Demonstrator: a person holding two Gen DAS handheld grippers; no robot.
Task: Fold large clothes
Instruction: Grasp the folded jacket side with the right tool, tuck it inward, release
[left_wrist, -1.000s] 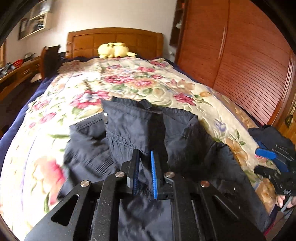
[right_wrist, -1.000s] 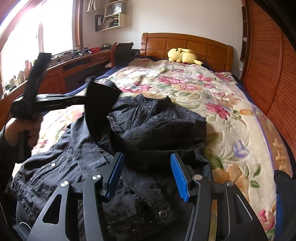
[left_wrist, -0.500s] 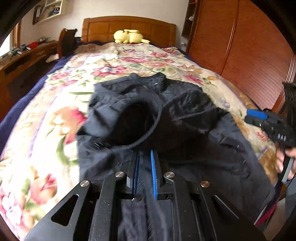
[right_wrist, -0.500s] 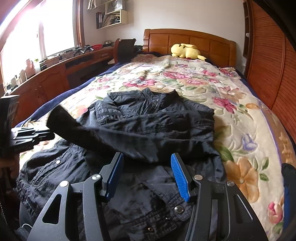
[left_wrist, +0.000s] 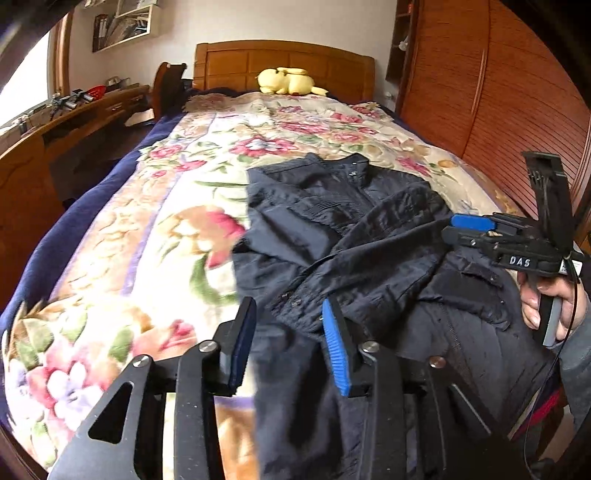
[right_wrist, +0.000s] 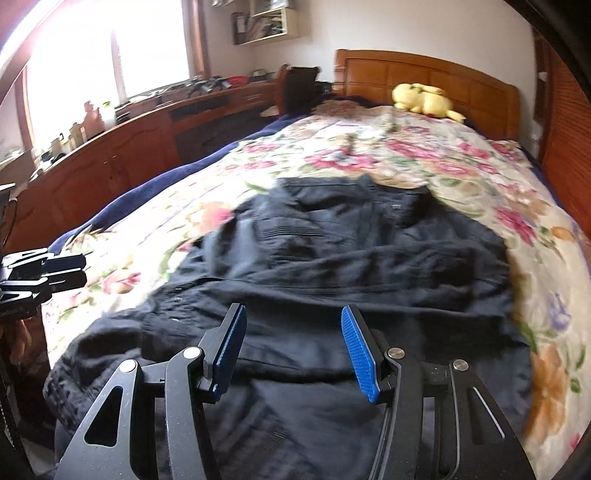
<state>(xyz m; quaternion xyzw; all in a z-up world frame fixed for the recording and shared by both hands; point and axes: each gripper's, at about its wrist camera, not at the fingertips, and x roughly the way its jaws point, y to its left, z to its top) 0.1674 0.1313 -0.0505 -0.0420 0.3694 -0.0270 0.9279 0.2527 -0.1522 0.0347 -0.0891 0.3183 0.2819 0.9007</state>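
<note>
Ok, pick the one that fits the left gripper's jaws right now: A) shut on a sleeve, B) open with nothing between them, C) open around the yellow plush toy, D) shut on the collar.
B: the left gripper has its jaws spread apart above the black jacket, gripping nothing.

A yellow plush toy (left_wrist: 286, 81) rests against the wooden headboard (left_wrist: 284, 62) on the floral bedspread (left_wrist: 122, 258).

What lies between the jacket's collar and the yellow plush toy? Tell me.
Only bare floral bedspread lies between the jacket collar and the yellow plush toy by the headboard; both wrist views show it.
</note>
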